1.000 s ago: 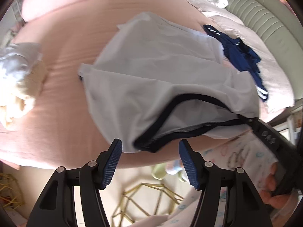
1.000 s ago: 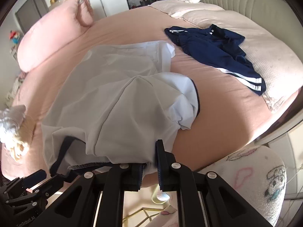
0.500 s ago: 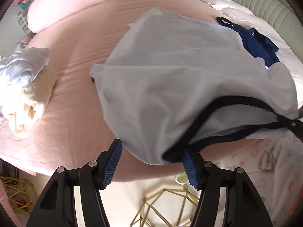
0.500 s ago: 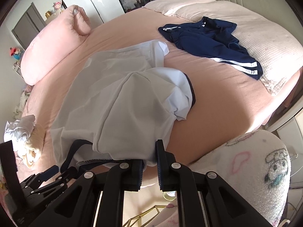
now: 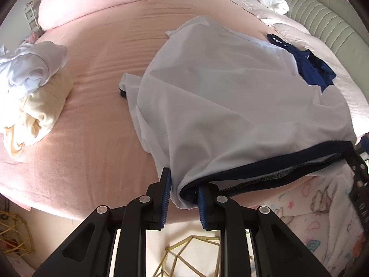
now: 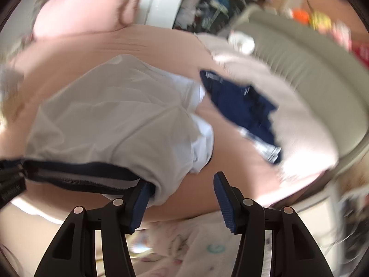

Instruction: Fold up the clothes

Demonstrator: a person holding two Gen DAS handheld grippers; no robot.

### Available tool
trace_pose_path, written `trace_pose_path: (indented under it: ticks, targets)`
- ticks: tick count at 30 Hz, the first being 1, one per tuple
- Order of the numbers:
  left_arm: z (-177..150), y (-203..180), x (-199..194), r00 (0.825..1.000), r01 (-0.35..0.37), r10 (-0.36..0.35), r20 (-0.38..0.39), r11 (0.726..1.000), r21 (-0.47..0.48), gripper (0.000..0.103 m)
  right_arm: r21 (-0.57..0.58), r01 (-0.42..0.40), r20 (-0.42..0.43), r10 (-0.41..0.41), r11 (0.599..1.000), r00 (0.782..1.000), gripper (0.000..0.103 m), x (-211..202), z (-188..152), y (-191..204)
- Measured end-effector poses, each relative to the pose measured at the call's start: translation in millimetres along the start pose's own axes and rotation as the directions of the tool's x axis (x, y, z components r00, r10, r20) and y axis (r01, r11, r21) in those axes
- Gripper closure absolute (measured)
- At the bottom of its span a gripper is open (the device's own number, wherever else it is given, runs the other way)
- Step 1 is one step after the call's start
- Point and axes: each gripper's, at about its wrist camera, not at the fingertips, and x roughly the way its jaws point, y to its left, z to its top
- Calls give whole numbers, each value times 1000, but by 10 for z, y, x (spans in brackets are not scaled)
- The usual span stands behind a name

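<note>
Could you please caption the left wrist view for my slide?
Left gripper shut on the white shirt's navy hem, on a pink bed.

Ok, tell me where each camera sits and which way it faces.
Left wrist: on the left gripper at the bed's edge, looking across it; its fingers pinch the shirt hem.
Right wrist: on the right gripper, same direction, blurred; jaws apart, the shirt against its left finger.
Shared: shirt, navy garment, pink pillow.

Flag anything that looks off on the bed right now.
The white shirt is bunched, its navy-trimmed hem hanging off the bed edge. The right tongs gape open beside it. The navy garment and clothes pile lie crumpled, unfolded.
</note>
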Motion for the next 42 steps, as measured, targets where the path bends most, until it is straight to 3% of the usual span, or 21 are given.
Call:
trace_pose_path:
  ticks: [4, 8, 18, 20, 21, 22, 24, 33, 42]
  targets:
    - [-12, 55, 20, 999, 43, -44, -11, 998, -44, 84, -192, 123, 80, -109, 974, 991, 48, -78, 37, 325]
    - [-38, 141, -5, 998, 55, -55, 0, 994, -99, 84, -323, 178, 126, -144, 929, 982, 48, -83, 53, 584]
    - [-77, 254, -36, 996, 90, -92, -7, 989, -120, 84, -472, 311, 216, -234, 825, 948, 48, 107, 18, 897]
    - [-95, 264, -42, 996, 88, -90, -13, 989, -120, 84, -468, 336, 249, -243, 817, 937, 55, 110, 5, 902]
    - [-106, 281, -58, 996, 90, -92, -12, 989, -121, 83, -460, 342, 255, -247, 819, 935, 92, 102, 13, 894]
    - [-110, 286, -71, 995, 95, -97, -9, 988, -120, 83, -452, 350, 261, -254, 821, 931, 102, 97, 24, 885]
    - [-117, 272, -92, 996, 91, -92, -2, 989, -117, 83, -433, 378, 271, -282, 818, 920, 102, 107, 62, 853]
    - [-180, 205, -298, 998, 20, -16, 64, 998, -57, 83, -287, 370, 225, -313, 884, 923, 102, 35, 166, 589]
    - [-81, -106, -405, 991, -54, 46, 122, 997, 62, 83, -90, 240, 35, -238, 967, 971, 102, -68, -6, 164]
